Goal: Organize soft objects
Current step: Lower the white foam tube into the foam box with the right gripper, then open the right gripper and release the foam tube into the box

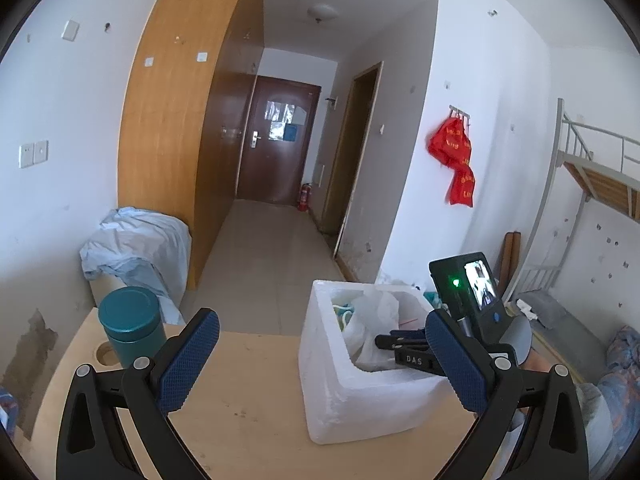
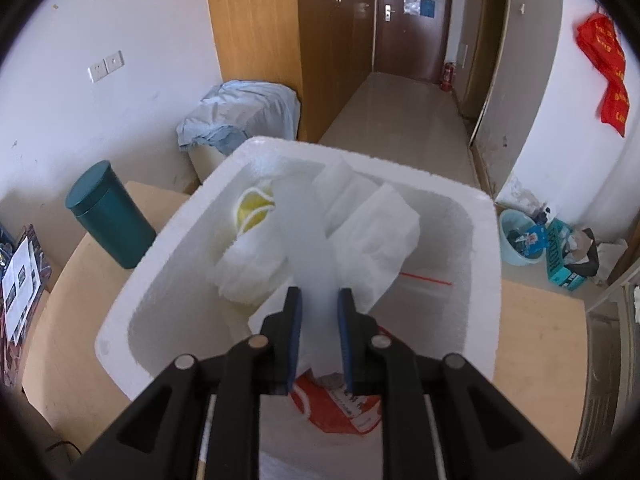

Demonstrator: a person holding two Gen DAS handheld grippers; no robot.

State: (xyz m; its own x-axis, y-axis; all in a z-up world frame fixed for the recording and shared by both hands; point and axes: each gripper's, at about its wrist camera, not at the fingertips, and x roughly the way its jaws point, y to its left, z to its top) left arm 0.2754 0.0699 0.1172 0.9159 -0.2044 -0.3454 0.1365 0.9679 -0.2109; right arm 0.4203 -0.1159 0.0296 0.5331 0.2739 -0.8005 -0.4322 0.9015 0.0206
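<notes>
Foam box half packed, right claw pinching a white sheet

Right gripper [image 2: 319,336] reaches over the near rim of the foam box [image 2: 486,280], its blue pads narrowed onto a translucent white sheet [image 2: 318,264] that runs up between them; the jaws look clamped on it, not fully closed. Below the pads lies a red-and-white packet [image 2: 336,408]. Inside the box sit folded white pads [image 2: 372,220] and a yellow ball [image 2: 254,212] near the far left corner.

Left gripper [image 1: 322,354] hovers above the table [image 1: 248,412], spread wide and holding nothing, just left of the box. A teal canister [image 1: 130,326] stands near the table's far left corner.

My read: the sheet is being placed in the box. Lower it well below the rim before releasing, since it is light and may drape over the wall. Aim for the free space on the right, off the stacked pads. The box looks light, so the left gripper could steady its wall if it shifts.
</notes>
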